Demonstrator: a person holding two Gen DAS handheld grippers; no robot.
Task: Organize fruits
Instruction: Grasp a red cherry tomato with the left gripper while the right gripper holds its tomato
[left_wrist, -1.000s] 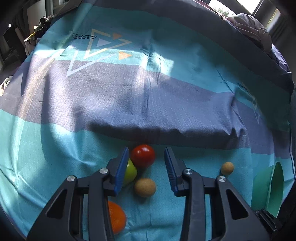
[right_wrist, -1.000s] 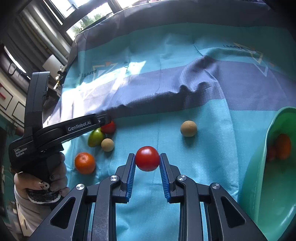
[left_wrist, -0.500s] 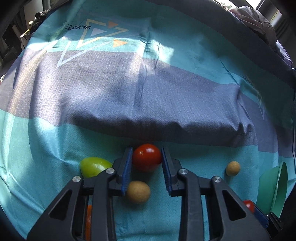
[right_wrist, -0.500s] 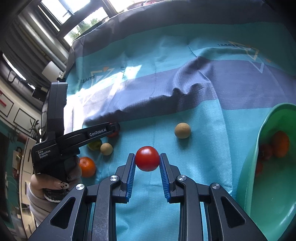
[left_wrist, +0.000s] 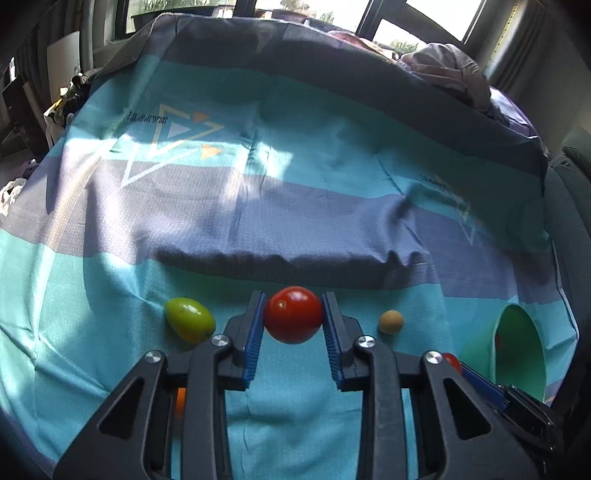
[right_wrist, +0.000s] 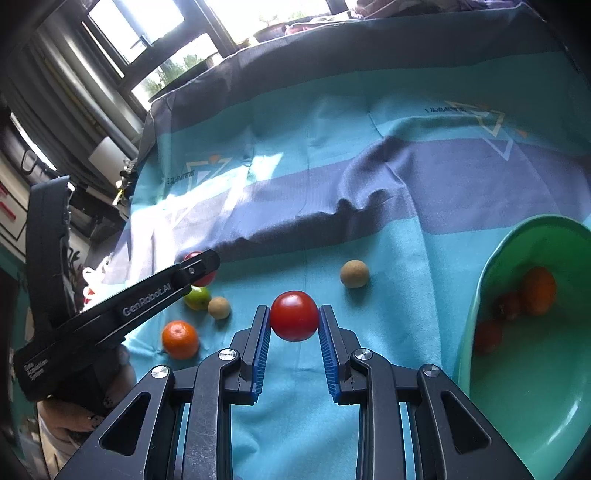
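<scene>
**Two tomatoes gripped, bowl partly filled**

We had the left gripper (left_wrist: 293, 325) clamped on a round red tomato (left_wrist: 293, 319), and the right gripper (right_wrist: 294, 321) on another red tomato (right_wrist: 294, 315), both off the teal striped cloth (right_wrist: 369, 206). We counted roughly three fruits already in the green plastic bowl (right_wrist: 524, 402). Left on the cloth: orange mandarin (right_wrist: 180, 339), green oval fruit (left_wrist: 190, 319), two tan balls (right_wrist: 354, 273).

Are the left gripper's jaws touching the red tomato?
Touching. The left wrist view shows the left gripper with both blue pads pressed against the sides of the red tomato, no gap either side.
</scene>
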